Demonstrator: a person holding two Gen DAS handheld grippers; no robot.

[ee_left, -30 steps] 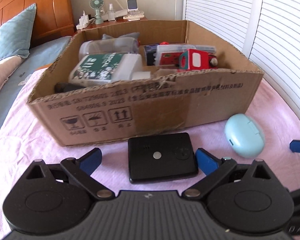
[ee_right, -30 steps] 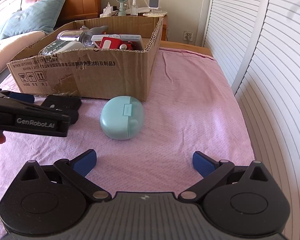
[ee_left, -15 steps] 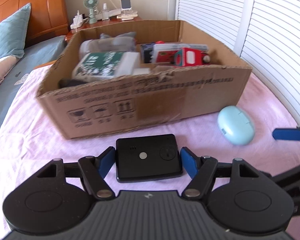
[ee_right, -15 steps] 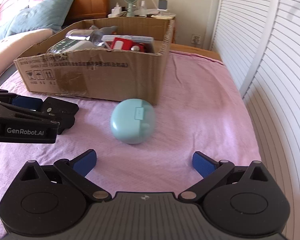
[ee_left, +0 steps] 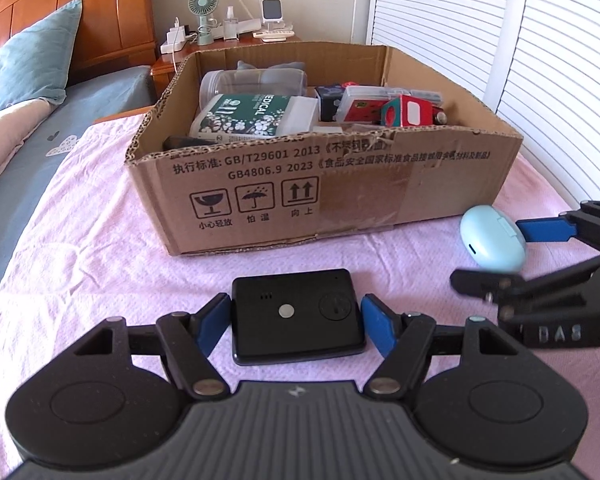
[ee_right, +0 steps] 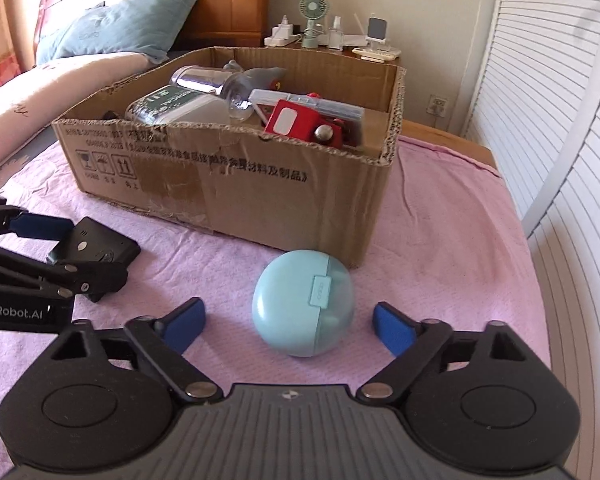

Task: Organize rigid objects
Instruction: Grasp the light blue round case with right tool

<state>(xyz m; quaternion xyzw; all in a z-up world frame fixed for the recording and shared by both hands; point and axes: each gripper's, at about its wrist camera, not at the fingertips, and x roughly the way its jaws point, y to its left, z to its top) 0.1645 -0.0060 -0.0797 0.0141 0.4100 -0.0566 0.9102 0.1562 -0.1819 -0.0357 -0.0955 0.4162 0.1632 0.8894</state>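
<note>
Black and flat, the small device (ee_left: 298, 315) lies between the left gripper (ee_left: 296, 322) pads, which touch its sides (closed on it), near the cardboard box (ee_left: 324, 184). Right gripper (ee_right: 286, 322) is spread wide around the pale blue case (ee_right: 303, 302), not touching.

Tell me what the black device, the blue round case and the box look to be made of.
Black device: likely matte hard plastic, dull even surface, moulded edges.
Blue round case: smooth plastic, probably satin, soft highlights, visible seam.
Box: corrugated cardboard, fluted torn rim, brown tape patch.
</note>
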